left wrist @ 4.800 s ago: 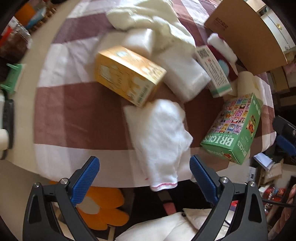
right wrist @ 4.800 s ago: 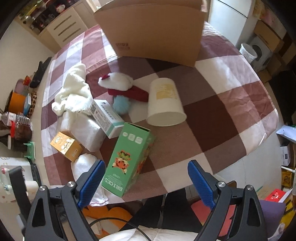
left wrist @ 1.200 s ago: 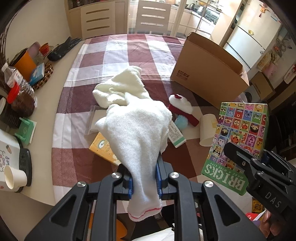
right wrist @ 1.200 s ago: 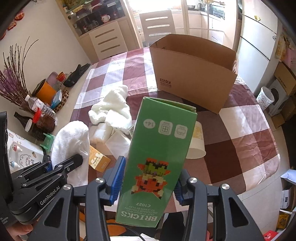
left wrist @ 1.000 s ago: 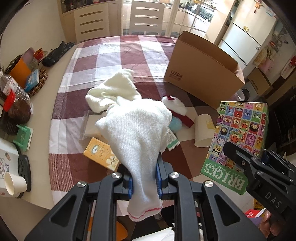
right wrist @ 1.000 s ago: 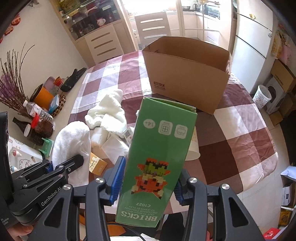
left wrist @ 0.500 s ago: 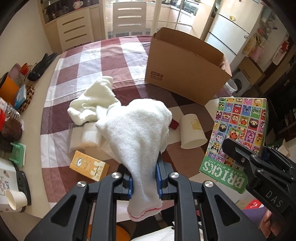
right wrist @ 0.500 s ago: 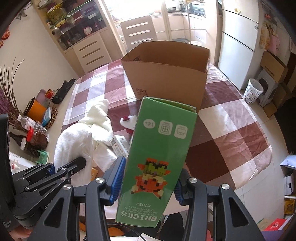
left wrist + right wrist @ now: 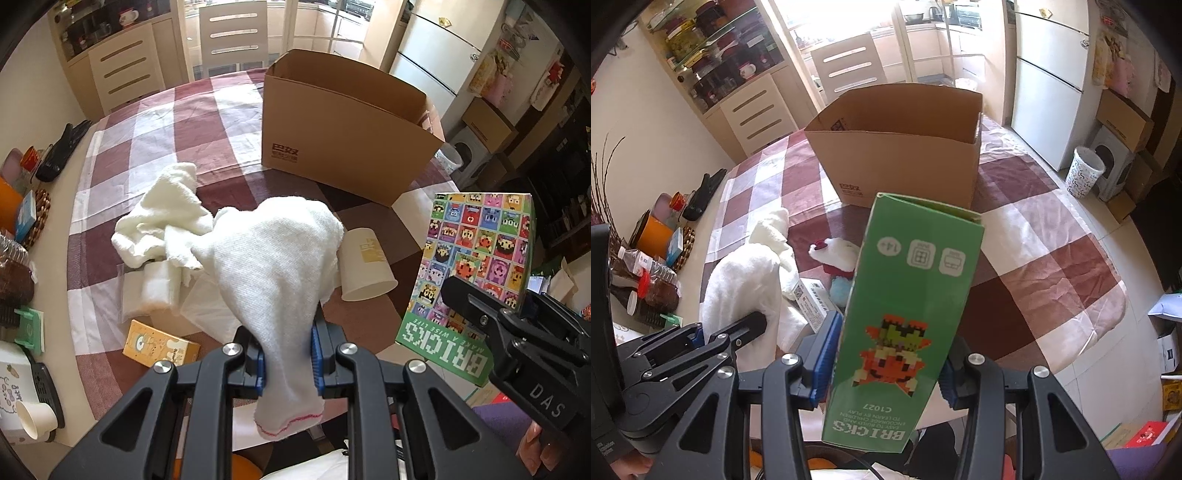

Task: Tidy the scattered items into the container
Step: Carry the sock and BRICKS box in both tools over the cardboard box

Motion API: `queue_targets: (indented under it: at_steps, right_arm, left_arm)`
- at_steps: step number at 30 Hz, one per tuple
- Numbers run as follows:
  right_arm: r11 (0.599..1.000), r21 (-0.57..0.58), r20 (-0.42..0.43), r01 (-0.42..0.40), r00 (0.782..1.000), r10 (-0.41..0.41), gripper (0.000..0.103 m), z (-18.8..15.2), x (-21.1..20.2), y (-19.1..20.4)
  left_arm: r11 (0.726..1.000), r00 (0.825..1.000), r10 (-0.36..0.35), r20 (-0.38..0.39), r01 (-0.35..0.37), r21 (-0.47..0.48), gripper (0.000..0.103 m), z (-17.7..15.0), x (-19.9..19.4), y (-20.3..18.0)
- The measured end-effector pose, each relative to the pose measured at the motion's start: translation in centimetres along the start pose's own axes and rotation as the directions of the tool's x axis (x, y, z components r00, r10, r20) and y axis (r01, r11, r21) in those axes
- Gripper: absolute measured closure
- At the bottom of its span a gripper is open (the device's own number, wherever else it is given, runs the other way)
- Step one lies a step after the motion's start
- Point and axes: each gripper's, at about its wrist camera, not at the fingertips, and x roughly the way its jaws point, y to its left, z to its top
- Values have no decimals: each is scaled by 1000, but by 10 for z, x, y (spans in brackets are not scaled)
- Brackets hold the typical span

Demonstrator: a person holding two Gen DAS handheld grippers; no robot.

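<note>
A: Both loads were lifted off the checked tablecloth since the earliest view, where the tongs stood open above them. Was each grip confirmed?

B: Confirmed. The left gripper was clamped on the white towel; the right gripper was clamped on the green bricks box.

A: Was the cardboard box reached?

B: Not yet. It was seen ahead of both tongs, open-topped, with nothing visible inside. Neither load had been deposited.

A: What was left?

B: Below and ahead of the left tongs, a second towel, a paper cup, a yellow carton and other small items were left scattered. The task was judged barely begun.
</note>
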Motion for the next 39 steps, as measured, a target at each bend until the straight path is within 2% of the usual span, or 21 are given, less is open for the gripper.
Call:
queue_targets:
  at_steps: [39]
  right_arm:
    - [997, 74, 17, 36, 999, -37, 56, 42, 8, -40]
  left_arm:
    - [990, 999, -36, -10, 37, 133, 84, 57, 23, -46]
